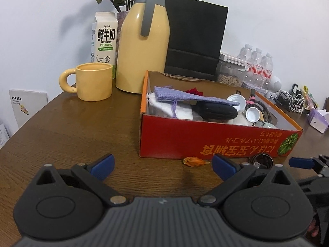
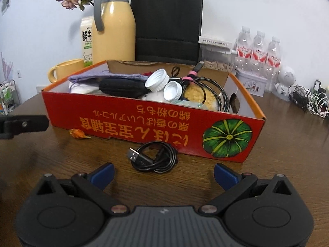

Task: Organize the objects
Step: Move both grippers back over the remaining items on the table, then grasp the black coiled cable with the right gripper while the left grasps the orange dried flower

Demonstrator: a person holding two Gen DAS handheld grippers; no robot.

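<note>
Red box [image 2: 127, 115] holds a purple pouch [image 2: 107, 76], white caps [image 2: 157, 81] and braided cable [image 2: 218, 90]; both grippers gape empty.

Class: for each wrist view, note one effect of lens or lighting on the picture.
Left wrist view: fisheye bends the wooden table edge, dark vignette in the corners. Right wrist view: window-like glare on the yellow thermos jug; coiled black USB cable stays sharp.

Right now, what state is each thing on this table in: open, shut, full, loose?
Left gripper: fingers open, holding nothing.
Right gripper: fingers open, holding nothing.
Red box: open-topped, crowded with items.
Black cable: coiled, loose on the table outside the box.
Dried flower: loose beside the box front.
Yellow mug: upright.
Yellow flask: upright, lid on.
Milk carton: upright, shut.
</note>
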